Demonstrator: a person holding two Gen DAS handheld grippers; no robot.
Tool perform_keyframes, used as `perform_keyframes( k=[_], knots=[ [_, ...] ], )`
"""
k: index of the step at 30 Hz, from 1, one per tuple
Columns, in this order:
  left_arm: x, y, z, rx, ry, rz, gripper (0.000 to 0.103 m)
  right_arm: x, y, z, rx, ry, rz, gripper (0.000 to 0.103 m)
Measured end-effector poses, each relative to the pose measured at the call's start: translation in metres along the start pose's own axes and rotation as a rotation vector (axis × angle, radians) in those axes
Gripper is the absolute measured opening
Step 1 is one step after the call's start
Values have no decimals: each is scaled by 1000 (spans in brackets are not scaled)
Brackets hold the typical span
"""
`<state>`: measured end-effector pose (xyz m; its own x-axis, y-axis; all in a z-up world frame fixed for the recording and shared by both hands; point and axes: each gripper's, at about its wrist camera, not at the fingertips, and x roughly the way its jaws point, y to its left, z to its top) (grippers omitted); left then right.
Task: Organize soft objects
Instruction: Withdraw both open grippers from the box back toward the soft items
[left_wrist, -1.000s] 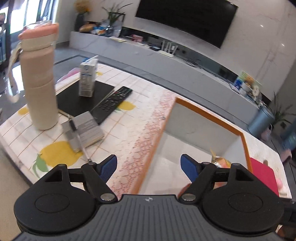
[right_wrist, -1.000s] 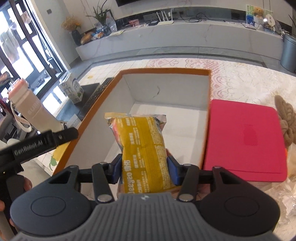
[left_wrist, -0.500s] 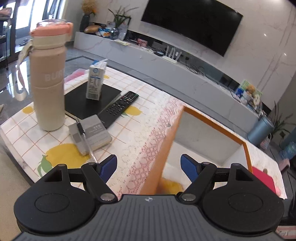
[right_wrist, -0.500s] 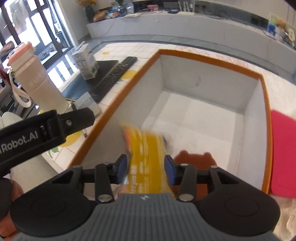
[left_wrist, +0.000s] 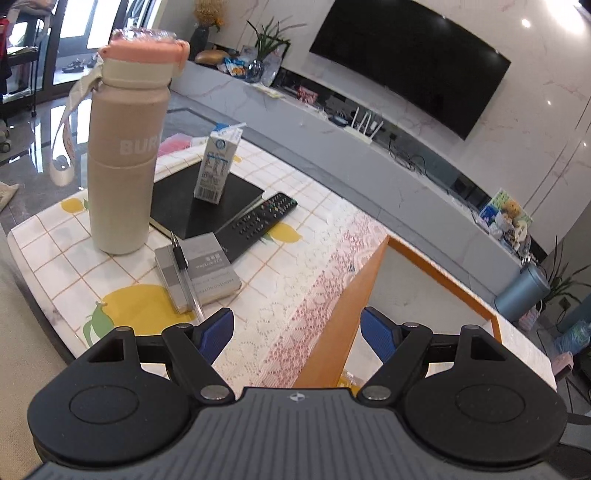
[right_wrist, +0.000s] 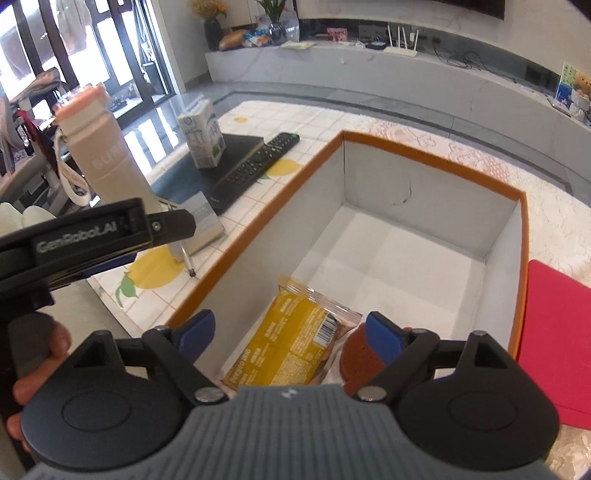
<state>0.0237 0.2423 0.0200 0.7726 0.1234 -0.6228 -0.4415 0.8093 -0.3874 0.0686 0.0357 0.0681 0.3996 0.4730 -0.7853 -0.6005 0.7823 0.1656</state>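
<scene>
- While the right gripper (right_wrist: 284, 332) hangs over the orange-rimmed box (right_wrist: 424, 157), its jaws have just been opening and stand spread, pinching nothing.
- Yellow snack packet (right_wrist: 284, 343): lies released on box floor, beside a brown soft toy (right_wrist: 354, 354).
- Left gripper (left_wrist: 297, 326): spread, empty, astride the box's near wall, likely waiting.

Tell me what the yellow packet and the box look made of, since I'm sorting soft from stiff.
Yellow packet: thin glossy plastic film, going by its crimped end, sheen and printed barcode.
Box: probably matte white cardboard with an orange rim; flat walls, sharp corners, one crease mark.
</scene>
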Motion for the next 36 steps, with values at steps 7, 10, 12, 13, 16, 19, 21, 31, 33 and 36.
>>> perform_keyframes(
  k=[7, 10, 12, 13, 16, 19, 21, 31, 33, 36],
  knots=[
    [-3, -7, -1, 22, -42, 4, 92, -26, -7, 3, 14, -47, 17, 88],
    [-8, -14, -3, 25, -63, -16, 92, -39, -13, 4, 29, -65, 9, 88],
    [-16, -18, -4, 8, -86, -25, 92, -49, -18, 4, 34, -81, 2, 88],
    [-21, -20, -4, 6, -101, -28, 92, -55, -21, 4, 36, -90, -3, 88],
    [-34, -29, -3, 29, -138, -15, 92, -74, -33, 1, 52, -125, -11, 88],
    [-50, -36, -1, 28, -161, -16, 92, -97, -49, -5, 104, -187, -13, 88],
    [-62, -39, 2, 34, -177, -29, 92, -112, -60, -9, 137, -217, -11, 88],
    [-109, -85, 5, 74, -275, -99, 92, -186, -117, -31, 179, -338, -117, 88],
    [-112, -98, 4, 102, -274, -122, 92, -198, -131, -34, 188, -342, -161, 88],
    [-110, -122, -2, 167, -269, -135, 92, -218, -152, -43, 190, -359, -238, 88]
  ],
)
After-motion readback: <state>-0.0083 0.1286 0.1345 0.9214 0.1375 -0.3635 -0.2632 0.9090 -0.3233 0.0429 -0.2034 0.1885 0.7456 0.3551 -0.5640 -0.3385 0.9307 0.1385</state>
